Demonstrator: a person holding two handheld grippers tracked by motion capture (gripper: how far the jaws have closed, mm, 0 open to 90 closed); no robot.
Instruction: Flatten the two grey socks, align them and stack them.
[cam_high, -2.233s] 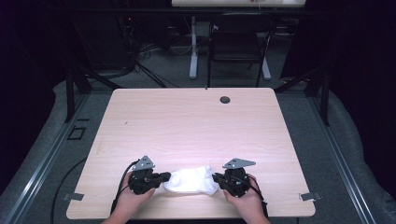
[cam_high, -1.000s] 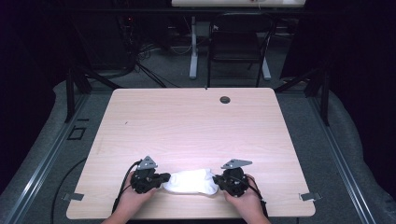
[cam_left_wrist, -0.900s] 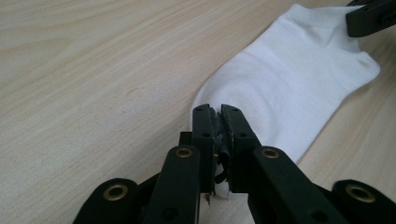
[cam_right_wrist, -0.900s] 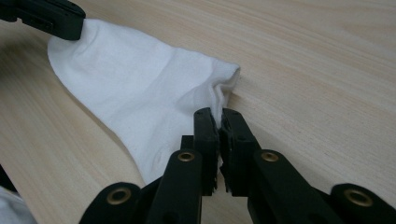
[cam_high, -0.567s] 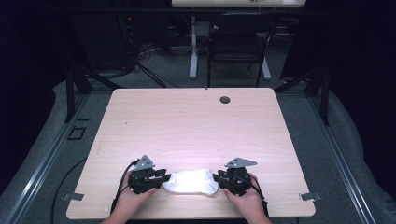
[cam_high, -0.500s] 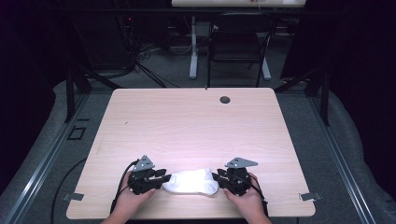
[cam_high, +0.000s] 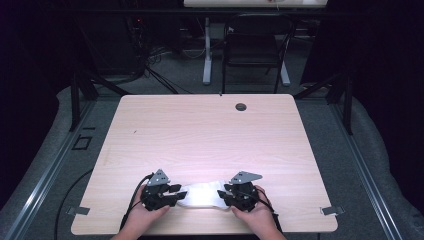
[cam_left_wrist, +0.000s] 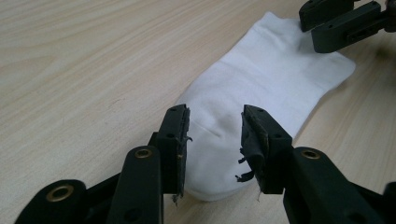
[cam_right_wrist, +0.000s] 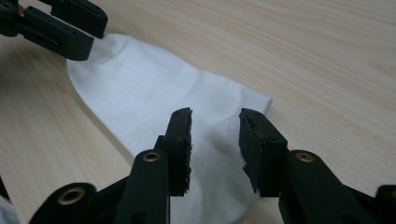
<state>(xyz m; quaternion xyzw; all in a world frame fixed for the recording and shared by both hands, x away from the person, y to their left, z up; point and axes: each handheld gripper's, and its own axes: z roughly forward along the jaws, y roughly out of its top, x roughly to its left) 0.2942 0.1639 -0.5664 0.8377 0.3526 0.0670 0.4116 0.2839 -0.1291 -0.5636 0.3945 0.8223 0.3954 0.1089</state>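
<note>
A white sock (cam_high: 202, 195) lies flat on the wooden table (cam_high: 210, 135) near its front edge, stretched between my two grippers. My left gripper (cam_high: 177, 192) stands at the sock's left end. Its jaws have just been opening, and in the left gripper view the left gripper (cam_left_wrist: 215, 119) is open with the sock (cam_left_wrist: 261, 74) lying loose under the gap. My right gripper (cam_high: 224, 194) is at the other end. Its jaws have also just been opening, and in its own view the right gripper (cam_right_wrist: 215, 119) is open over the sock (cam_right_wrist: 140, 93), with no pad pressing on the cloth.
A black round grommet (cam_high: 241, 106) sits near the table's far edge. A dark chair (cam_high: 252, 47) and cables stand on the floor beyond. Metal brackets (cam_high: 332, 210) mark the front corners. Bare wood stretches away behind the sock.
Both grippers, shut on the sock's ends a second ago, have opened their jaws and let go. The sock has settled flat on the table. The hands have barely shifted.
</note>
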